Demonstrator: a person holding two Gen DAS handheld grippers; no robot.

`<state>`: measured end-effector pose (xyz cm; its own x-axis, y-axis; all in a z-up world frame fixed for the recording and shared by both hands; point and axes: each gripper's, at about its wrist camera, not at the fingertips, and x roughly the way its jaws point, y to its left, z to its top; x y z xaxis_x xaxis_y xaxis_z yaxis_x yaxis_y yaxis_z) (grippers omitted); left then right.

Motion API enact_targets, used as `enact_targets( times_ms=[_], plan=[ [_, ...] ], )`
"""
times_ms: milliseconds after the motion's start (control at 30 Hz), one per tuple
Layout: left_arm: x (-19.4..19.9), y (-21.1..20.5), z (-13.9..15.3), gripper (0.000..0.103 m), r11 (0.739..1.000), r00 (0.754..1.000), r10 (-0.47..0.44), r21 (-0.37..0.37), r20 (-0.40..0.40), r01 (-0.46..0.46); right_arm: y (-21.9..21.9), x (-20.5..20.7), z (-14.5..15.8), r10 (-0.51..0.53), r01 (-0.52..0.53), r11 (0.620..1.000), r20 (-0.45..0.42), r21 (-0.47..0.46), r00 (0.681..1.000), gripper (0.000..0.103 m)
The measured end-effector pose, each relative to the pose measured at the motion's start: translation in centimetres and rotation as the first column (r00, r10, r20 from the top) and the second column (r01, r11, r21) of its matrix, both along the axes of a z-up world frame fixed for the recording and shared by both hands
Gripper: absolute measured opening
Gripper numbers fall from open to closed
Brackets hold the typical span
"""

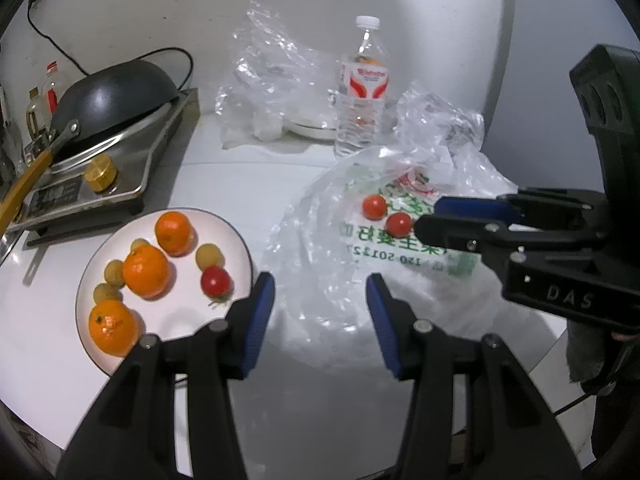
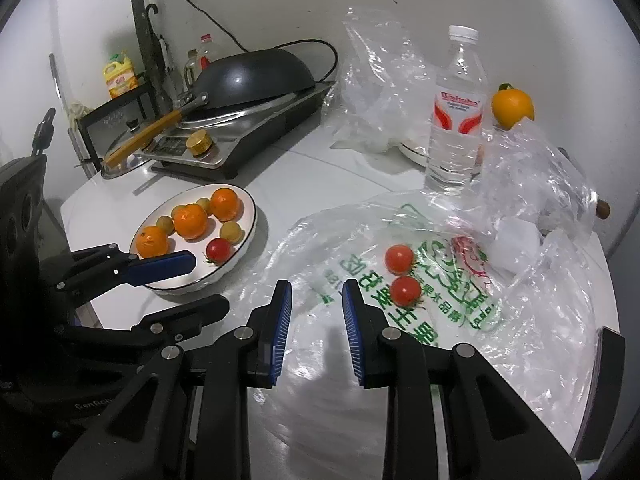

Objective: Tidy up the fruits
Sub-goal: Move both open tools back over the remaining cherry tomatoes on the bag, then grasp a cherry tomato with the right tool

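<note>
reaching for the two cherry tomatoes (image 2: 402, 276) left on the printed plastic bag (image 2: 436, 312), lower centre-right of the right wrist view, looks like the next step; risks noted below.

- tomatoes are round and glossy, lying loose on slick, crinkled film. a pad nudging one off-centre would likely send it rolling across the counter (image 2: 280, 168).
- the bag could get pinched along with a tomato and drag the second one with it.
- thin skin: too hard a squeeze may split it.
- plate (image 1: 168, 328) at lower left of the left wrist view is already crowded: three mandarins (image 1: 145, 271), several small yellow-green fruits, one tomato (image 1: 216, 282) near the rim. a dropped tomato could roll over the edge.

grippers: right gripper (image 2: 316, 304) is clenched to a narrow gap, nothing between the pads, pointing just left of the nearer tomato; it would have to spread before any pick. left gripper (image 1: 320, 294) is released, part-open and empty, hovering between plate and bag.

one more orange fruit (image 2: 512, 108) sits upper right, behind the water bottle (image 2: 456, 120), well apart from the plate.
</note>
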<state>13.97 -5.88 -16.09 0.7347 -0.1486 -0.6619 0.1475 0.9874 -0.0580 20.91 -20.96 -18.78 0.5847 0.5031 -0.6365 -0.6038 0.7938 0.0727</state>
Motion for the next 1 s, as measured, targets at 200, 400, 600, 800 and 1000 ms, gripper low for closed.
enact_targets(
  times_ms=[200,400,600,800,1000],
  plan=[
    [0.5,-1.2,0.0,0.049,1.000,1.000,-0.009,0.014,-0.012,0.009,-1.4,0.7,-0.4,-0.016,0.016,1.000,-0.010,0.015,1.000,0.028],
    [1.3,-2.4,-0.2,0.049,1.000,1.000,-0.011,0.027,-0.021,0.011,-2.5,1.6,-0.9,-0.026,0.026,0.999,-0.021,0.025,0.999,0.028],
    [2.1,-3.2,-0.1,0.049,0.999,1.000,-0.019,0.035,-0.022,0.020,-3.3,2.8,-1.4,-0.033,0.034,0.999,-0.030,0.028,0.999,0.029],
    [3.3,-3.6,-0.4,0.049,0.999,0.999,-0.019,0.039,-0.030,0.020,-3.9,4.4,-2.0,-0.038,0.039,0.999,-0.050,0.030,0.998,0.030],
    [4.6,-3.8,-0.9,0.049,0.999,0.999,-0.021,0.039,-0.045,0.023,-4.1,6.0,-2.8,-0.041,0.042,0.999,-0.067,0.021,0.997,0.032]
  ],
)
